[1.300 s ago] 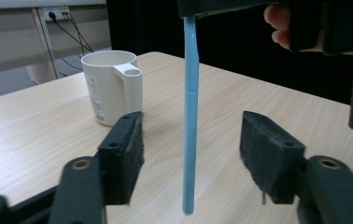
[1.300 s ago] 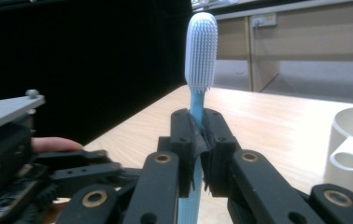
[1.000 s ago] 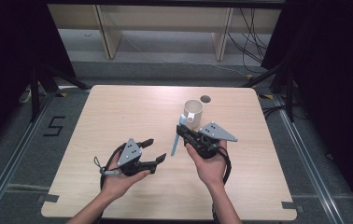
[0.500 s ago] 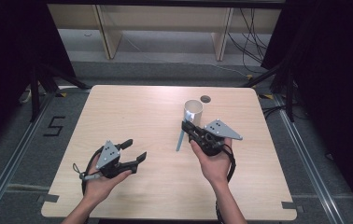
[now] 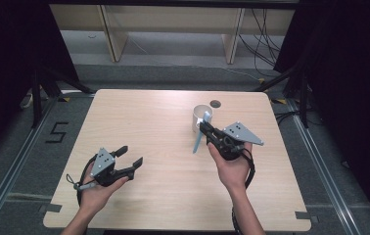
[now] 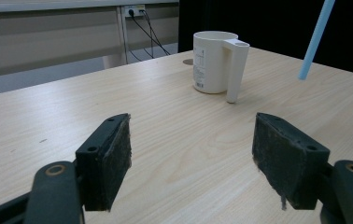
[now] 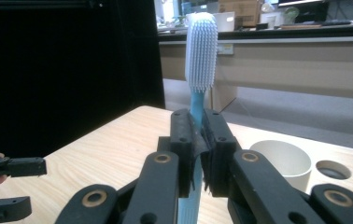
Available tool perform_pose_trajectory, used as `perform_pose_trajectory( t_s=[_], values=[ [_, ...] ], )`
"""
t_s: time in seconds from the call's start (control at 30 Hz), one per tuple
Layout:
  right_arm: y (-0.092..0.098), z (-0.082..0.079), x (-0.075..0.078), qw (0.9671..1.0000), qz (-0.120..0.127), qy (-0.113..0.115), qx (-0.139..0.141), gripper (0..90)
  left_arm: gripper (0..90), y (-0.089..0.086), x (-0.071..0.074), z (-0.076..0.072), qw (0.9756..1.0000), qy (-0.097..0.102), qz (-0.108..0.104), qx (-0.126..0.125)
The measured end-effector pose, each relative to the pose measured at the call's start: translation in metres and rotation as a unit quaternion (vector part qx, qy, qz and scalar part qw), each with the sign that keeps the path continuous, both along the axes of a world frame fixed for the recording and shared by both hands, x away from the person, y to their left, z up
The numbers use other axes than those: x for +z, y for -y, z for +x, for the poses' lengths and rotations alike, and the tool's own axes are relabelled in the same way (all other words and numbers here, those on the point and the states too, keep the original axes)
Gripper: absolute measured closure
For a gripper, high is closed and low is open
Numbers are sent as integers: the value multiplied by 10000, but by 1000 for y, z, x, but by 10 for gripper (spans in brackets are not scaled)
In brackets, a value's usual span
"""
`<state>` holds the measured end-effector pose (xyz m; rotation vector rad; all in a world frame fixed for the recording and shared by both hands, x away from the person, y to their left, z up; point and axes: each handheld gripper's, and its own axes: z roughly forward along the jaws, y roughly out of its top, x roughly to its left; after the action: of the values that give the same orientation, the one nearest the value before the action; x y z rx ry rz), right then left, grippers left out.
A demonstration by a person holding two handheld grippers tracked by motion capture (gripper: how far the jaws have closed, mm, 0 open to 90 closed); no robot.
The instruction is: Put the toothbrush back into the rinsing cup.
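A light blue toothbrush (image 7: 201, 51) with white bristles stands upright between the pads of my right gripper (image 7: 199, 135), which is shut on its handle. From above, the right gripper (image 5: 206, 128) sits just in front of a white mug (image 5: 202, 117), and the toothbrush (image 5: 198, 139) slants down to the left of it. The mug (image 7: 281, 161) lies to the lower right in the right gripper view. My left gripper (image 5: 130, 157) is open over the table's near left, with nothing between its pads (image 6: 114, 158). The mug (image 6: 216, 61) and the brush handle's tip (image 6: 314, 37) lie beyond it.
The wooden table (image 5: 149, 122) has a round cable hole (image 5: 215, 103) just behind the mug. A floor marking "5" (image 5: 57, 132) lies left of the table. Shelving legs and cables stand beyond the far edge.
My left gripper has moved left and toward the table's near edge, away from the right one. The right gripper has shifted slightly right, still holding the toothbrush.
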<state>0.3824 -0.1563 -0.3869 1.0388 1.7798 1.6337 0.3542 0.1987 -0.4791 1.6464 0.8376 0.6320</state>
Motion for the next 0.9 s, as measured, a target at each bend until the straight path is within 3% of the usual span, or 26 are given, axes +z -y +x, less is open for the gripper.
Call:
perform_pose_trajectory(
  t_s=[0.23, 0.57, 0.9],
  values=[
    [3, -2, 7, 9996, -89, 213, -155, 846, 276, -2, -1, -3, 10000, 24, -41, 21],
    [5, 0, 19, 9991, -75, 297, -308, 845, 277, -9, -9, -3, 9997, -1, -190, 153],
    [9, 9, 31, 9982, -88, 427, -409, 844, 277, -10, -12, 0, 9996, -46, -193, 180]
  ],
)
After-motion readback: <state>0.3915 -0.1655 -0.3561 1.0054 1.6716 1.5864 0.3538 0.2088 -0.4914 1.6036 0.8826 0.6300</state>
